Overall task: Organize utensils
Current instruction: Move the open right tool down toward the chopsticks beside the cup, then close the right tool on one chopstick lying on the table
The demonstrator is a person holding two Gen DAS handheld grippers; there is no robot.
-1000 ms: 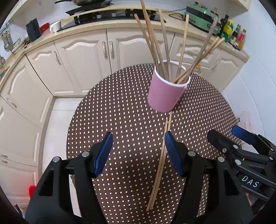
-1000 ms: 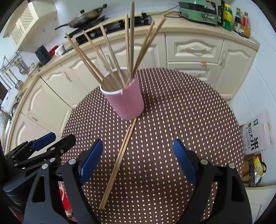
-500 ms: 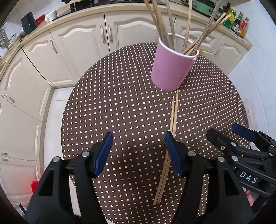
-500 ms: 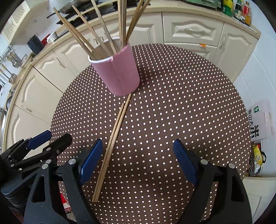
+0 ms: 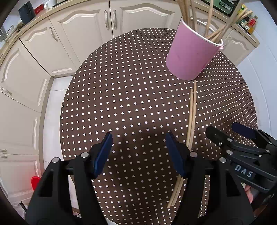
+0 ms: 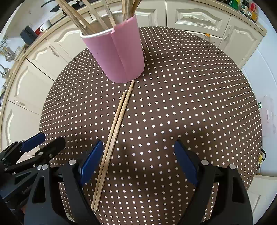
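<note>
A pink cup (image 5: 190, 55) holding several wooden chopsticks stands on the round brown dotted table (image 5: 121, 103). It also shows in the right wrist view (image 6: 119, 57). Two loose chopsticks (image 5: 191, 121) lie side by side on the table, running from the cup's base toward me; they show in the right wrist view (image 6: 116, 128) too. My left gripper (image 5: 138, 154) is open and empty, its right finger just left of the pair. My right gripper (image 6: 138, 161) is open and empty, the pair beside its left finger.
Cream kitchen cabinets (image 5: 83, 34) curve around behind the table. Bottles (image 6: 249, 7) stand on the counter at the far right. The other gripper shows at the right edge of the left wrist view (image 5: 242, 152) and at the left edge of the right wrist view (image 6: 29, 155).
Both grippers have moved forward and lower toward the table; the cup and loose chopsticks now look closer. Both stay open and empty.
</note>
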